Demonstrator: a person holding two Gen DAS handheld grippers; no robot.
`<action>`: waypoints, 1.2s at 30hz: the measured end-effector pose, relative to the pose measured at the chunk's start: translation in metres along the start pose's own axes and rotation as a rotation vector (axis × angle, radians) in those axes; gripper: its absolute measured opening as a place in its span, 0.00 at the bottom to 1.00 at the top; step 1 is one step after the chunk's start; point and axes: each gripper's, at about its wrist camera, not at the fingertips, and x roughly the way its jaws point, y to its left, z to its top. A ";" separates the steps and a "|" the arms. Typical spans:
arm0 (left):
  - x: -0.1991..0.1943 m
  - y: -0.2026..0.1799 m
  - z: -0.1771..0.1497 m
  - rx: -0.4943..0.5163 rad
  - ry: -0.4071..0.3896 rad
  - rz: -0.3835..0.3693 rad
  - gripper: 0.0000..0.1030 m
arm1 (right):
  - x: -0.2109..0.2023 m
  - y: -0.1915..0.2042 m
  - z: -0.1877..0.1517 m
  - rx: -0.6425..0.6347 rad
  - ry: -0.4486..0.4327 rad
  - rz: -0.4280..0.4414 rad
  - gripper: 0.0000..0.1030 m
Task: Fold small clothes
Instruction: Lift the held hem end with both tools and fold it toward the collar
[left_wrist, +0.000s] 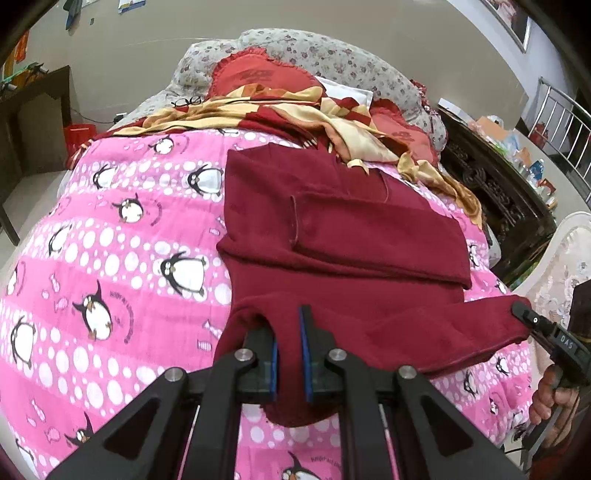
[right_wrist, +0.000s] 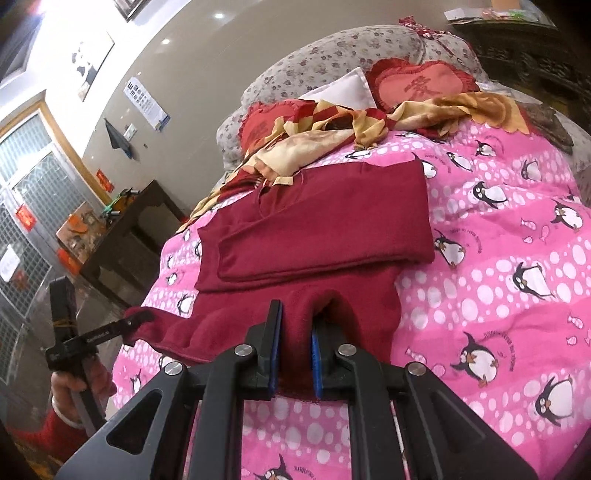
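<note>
A dark red knitted sweater (left_wrist: 332, 236) is spread on a bed, over a pink penguin-print bedcover (left_wrist: 122, 258), with its sleeves already folded across the body. Its near hem is held at both corners: the left gripper (left_wrist: 288, 354) is pinched on the left corner, and the right gripper (right_wrist: 295, 347) is clamped on a thicker bunch of cloth at the right corner. Each gripper is also seen from the other's camera, at the far end of the lifted edge, gripped by a hand (left_wrist: 550, 391).

The sweater is judged to be soft, limp and fairly light, with a fuzzy, non-slippery knit; sagging between the two holds is already seen. A hold at the hem corners is judged suitable, so that the lower half can be carried evenly over the folded sleeves towards the neckline.

The bed is soft and uneven, so creases may be expected. A red-and-gold patterned cloth (left_wrist: 295, 110), red heart-shaped cushions (right_wrist: 424, 83) and a floral pillow (left_wrist: 332, 51) are seen at its head, and dark wooden furniture (right_wrist: 122, 236) beside it
</note>
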 end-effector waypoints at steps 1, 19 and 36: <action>0.001 -0.001 0.003 0.004 -0.002 0.002 0.10 | 0.002 -0.001 0.003 0.002 -0.004 -0.006 0.27; 0.041 -0.015 0.058 0.047 -0.033 0.044 0.10 | 0.034 -0.008 0.056 -0.031 -0.046 -0.067 0.27; 0.067 -0.021 0.092 0.066 -0.041 0.072 0.10 | 0.060 -0.014 0.086 -0.039 -0.042 -0.106 0.27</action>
